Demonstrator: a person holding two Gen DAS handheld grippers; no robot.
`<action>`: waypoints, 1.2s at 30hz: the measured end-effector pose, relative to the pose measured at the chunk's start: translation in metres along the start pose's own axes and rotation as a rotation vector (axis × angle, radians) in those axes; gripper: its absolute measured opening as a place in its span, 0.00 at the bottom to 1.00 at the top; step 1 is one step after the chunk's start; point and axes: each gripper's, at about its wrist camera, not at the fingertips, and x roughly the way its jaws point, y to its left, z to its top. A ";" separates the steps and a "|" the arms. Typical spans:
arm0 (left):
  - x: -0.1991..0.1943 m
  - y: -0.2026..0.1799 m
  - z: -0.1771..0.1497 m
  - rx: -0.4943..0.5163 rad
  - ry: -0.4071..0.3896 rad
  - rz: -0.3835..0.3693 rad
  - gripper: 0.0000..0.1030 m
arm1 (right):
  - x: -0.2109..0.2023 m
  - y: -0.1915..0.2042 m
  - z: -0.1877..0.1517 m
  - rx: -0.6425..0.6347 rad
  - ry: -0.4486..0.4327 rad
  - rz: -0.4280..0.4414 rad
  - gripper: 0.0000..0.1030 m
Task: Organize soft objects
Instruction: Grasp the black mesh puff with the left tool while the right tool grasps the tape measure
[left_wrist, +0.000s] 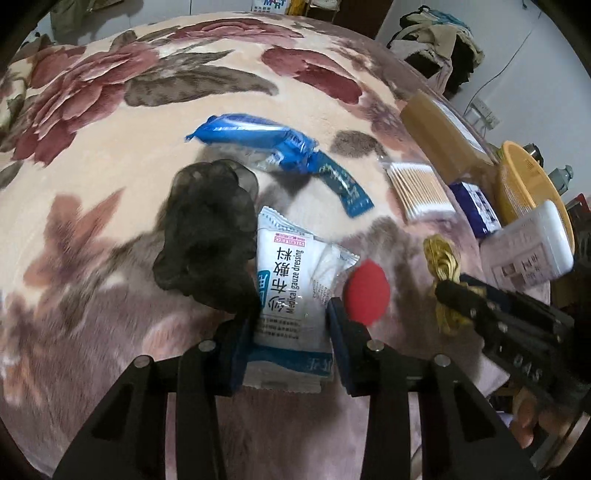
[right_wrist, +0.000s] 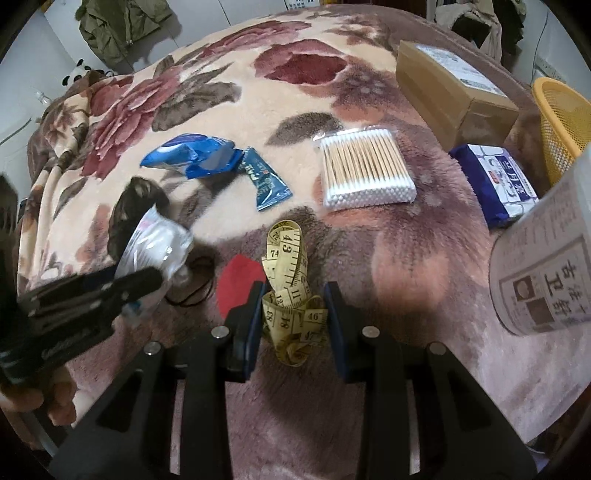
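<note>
While left gripper (left_wrist: 291, 328) pinches gauze pack (left_wrist: 288, 280), long axis runs away from camera.

The red round thing (right_wrist: 238, 282) sits half-hidden, perhaps a sponge.

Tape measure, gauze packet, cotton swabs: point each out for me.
tape measure (right_wrist: 291, 295), right wrist view, bundled middle loops
gauze packet (left_wrist: 286, 291), left wrist view, printed front face
cotton swabs (right_wrist: 364, 168), right wrist view, middle of the wooden sticks
</note>
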 end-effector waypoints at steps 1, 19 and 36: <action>-0.003 0.001 -0.004 -0.001 0.001 -0.001 0.39 | -0.001 0.001 -0.002 -0.002 0.000 0.002 0.32; -0.037 0.015 -0.056 -0.057 0.023 -0.100 0.40 | -0.018 0.009 -0.032 -0.010 0.000 0.041 0.32; -0.057 0.008 -0.071 0.034 -0.065 0.006 0.72 | -0.012 0.004 -0.046 0.006 0.016 0.066 0.32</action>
